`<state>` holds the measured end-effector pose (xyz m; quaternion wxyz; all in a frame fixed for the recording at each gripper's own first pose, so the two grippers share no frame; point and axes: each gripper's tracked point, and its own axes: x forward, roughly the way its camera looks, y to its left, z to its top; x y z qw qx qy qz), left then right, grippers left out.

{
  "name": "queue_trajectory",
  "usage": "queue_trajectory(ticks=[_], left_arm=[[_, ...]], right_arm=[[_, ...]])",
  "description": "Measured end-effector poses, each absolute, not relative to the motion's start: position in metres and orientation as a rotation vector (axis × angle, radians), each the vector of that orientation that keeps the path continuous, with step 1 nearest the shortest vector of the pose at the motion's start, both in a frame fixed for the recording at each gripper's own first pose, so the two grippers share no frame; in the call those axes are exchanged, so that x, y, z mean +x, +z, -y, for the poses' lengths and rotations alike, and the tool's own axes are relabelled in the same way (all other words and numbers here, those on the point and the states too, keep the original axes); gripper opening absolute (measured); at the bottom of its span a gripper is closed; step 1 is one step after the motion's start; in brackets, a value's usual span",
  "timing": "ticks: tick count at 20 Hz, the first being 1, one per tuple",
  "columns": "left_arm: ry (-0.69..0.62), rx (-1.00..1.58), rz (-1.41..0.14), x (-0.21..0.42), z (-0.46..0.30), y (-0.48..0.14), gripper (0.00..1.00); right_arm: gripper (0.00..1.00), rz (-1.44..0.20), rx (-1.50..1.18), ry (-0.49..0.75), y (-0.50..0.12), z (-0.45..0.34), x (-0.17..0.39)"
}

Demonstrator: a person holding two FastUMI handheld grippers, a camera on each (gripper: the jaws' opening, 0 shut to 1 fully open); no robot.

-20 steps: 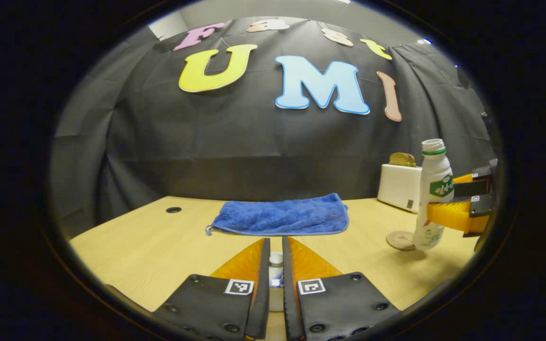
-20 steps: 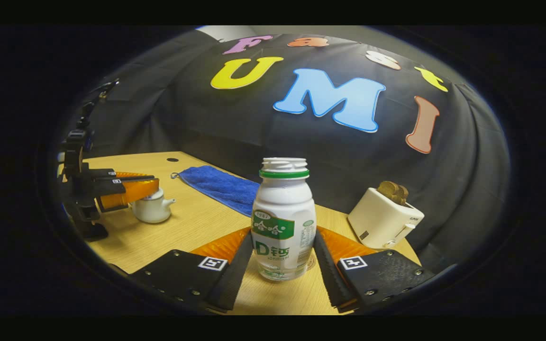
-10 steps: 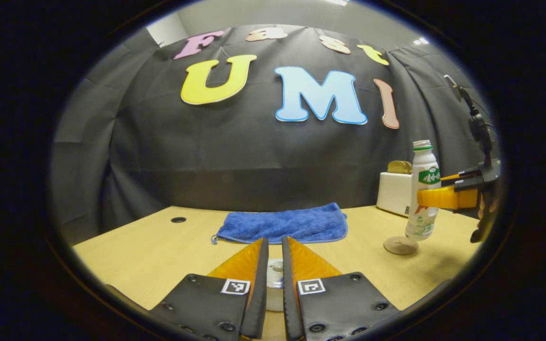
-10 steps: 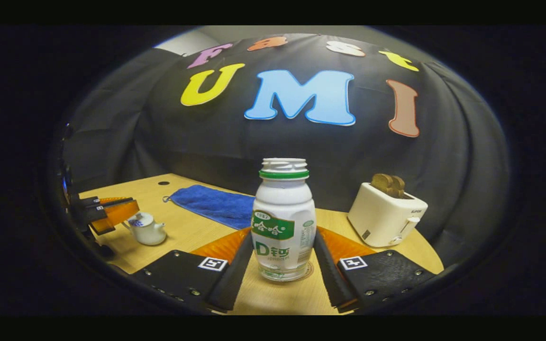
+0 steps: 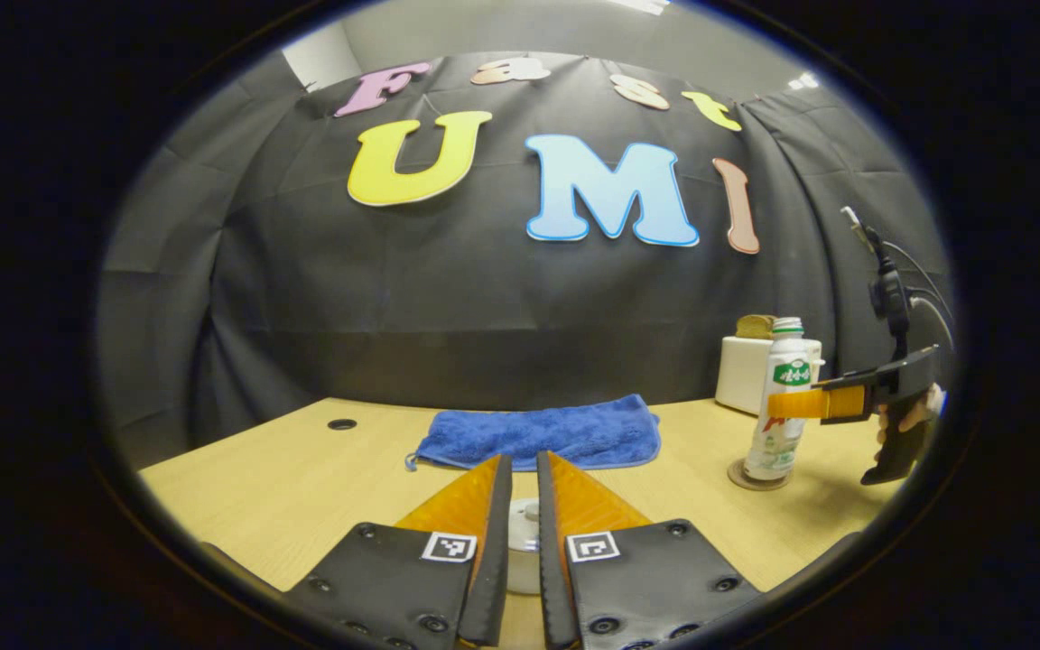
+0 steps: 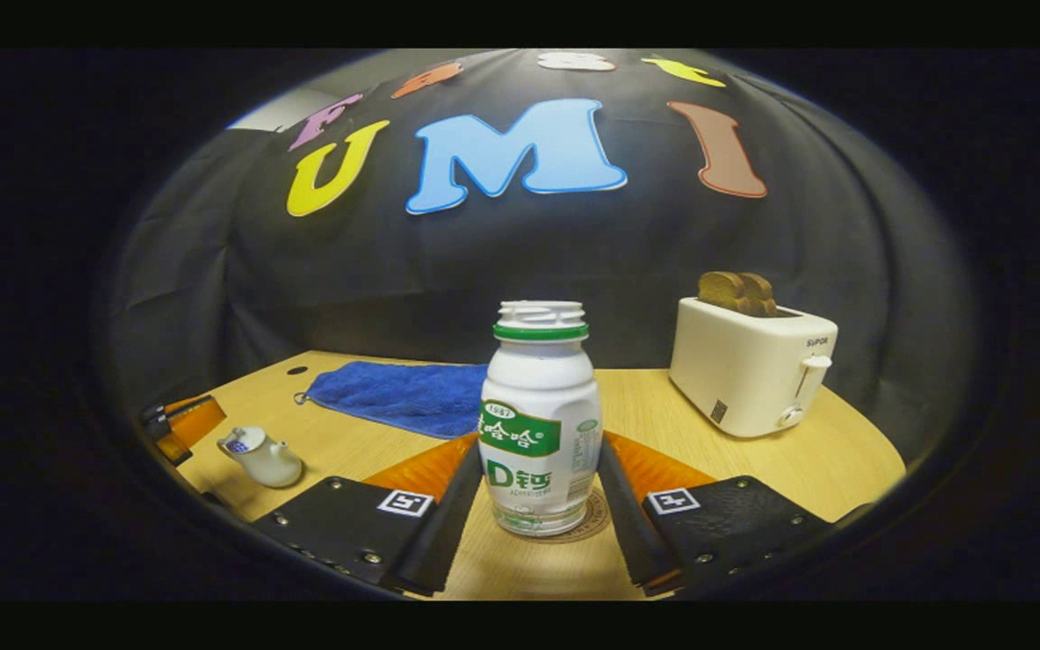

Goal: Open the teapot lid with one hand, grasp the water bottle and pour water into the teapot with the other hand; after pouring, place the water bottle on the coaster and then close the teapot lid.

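A white water bottle (image 6: 540,415) with a green label stands upright on the round coaster (image 6: 599,517), and my right gripper (image 6: 540,447) is shut on its lower body. In the left gripper view, that bottle (image 5: 782,406) and coaster (image 5: 755,478) are at the right, with the right gripper (image 5: 800,403) across the bottle. The white teapot (image 6: 263,460) sits at the left with its lid (image 6: 240,441) on. My left gripper (image 6: 199,417) hangs just behind it and does not touch it. In its own view, my left gripper (image 5: 524,460) is shut to a slit, through which the teapot (image 5: 523,542) shows below.
A blue towel (image 5: 543,431) lies at the back middle of the wooden table (image 5: 303,487). A white toaster (image 6: 746,366) with toast stands behind and to the right of the bottle. A hand (image 5: 908,417) holds the right gripper. A small hole (image 5: 341,423) is at the table's far left.
The right gripper carried the bottle away from the teapot and set it down on the coaster. The left gripper came off the lid and drew back.
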<state>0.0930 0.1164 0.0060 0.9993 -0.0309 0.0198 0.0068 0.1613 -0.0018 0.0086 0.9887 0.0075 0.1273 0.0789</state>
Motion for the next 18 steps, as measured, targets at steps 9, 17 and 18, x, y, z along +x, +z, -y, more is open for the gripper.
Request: queue_trajectory(ticks=[9, 17, 18], left_arm=[[0.023, -0.071, -0.047, 0.091, -0.12, 0.004, 0.24], [0.009, -0.054, -0.031, 0.086, -0.114, 0.008, 0.24], [0.011, -0.045, -0.023, 0.084, -0.111, 0.01, 0.23]], right_arm=[[0.74, -0.236, 0.013, 0.137, 0.002, 0.008, 0.162], [1.0, -0.153, -0.039, 0.136, 0.018, 0.008, 0.143], [1.0, -0.139, -0.034, 0.132, 0.021, 0.009, 0.138]])
